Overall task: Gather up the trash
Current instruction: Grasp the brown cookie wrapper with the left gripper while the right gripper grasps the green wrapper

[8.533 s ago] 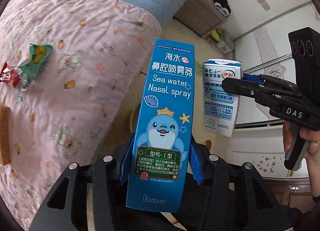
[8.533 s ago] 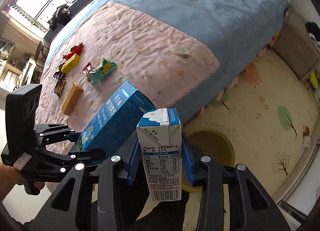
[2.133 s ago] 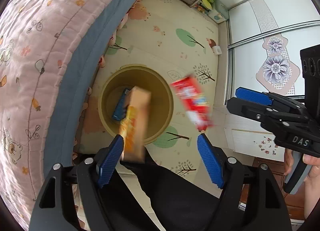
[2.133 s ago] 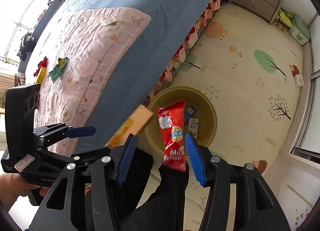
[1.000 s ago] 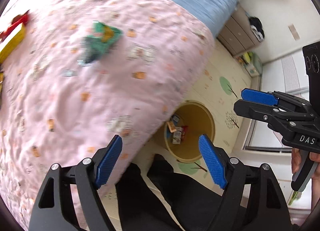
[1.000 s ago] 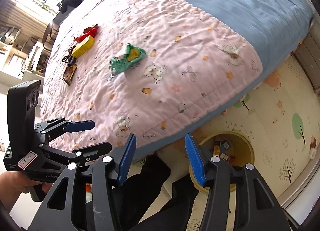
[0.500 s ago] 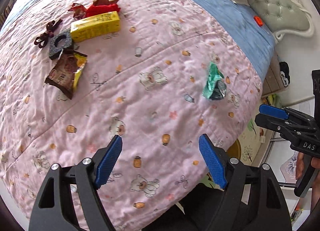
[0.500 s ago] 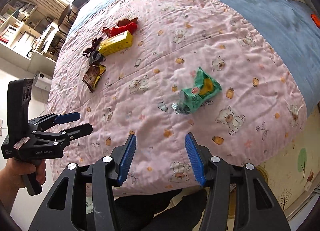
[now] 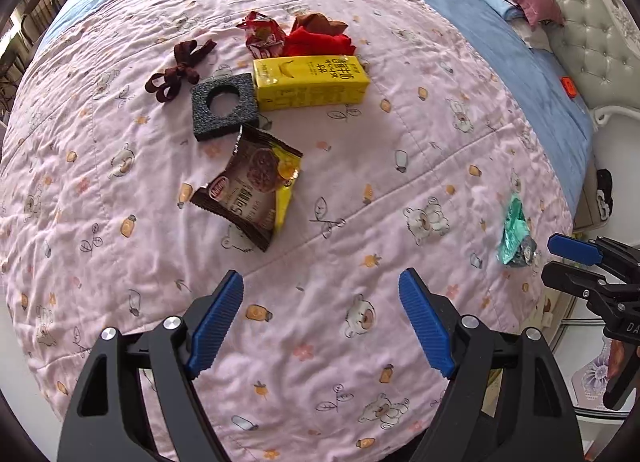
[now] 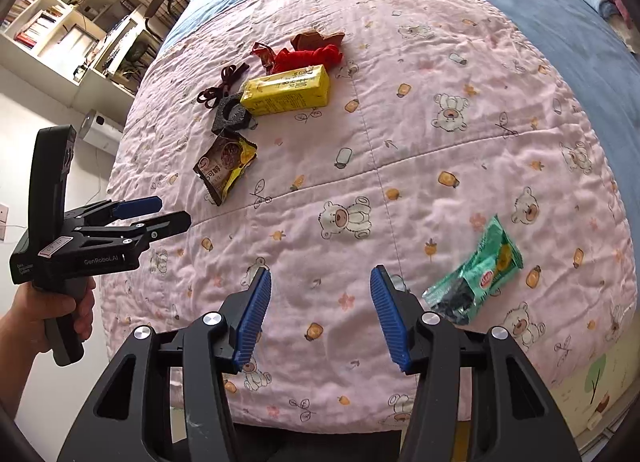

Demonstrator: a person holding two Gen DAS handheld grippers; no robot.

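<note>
Over the bed's [image 9: 120, 262] near edge, both released: left tool [image 9: 320, 322] facing the brown wrapper [image 9: 250, 188] mid-quilt, right tool [image 10: 320, 314] beside the green wrapper [image 10: 476, 274], poised for separate pickups.

The right gripper [image 9: 576, 262] is cut off by the left view's edge, its hand mostly hidden. The green wrapper [image 9: 514, 232] there is small and blurred. Behind the yellow carton [image 10: 288, 96], the red wrapper [image 10: 306, 56], perhaps cloth, is partly hidden.
</note>
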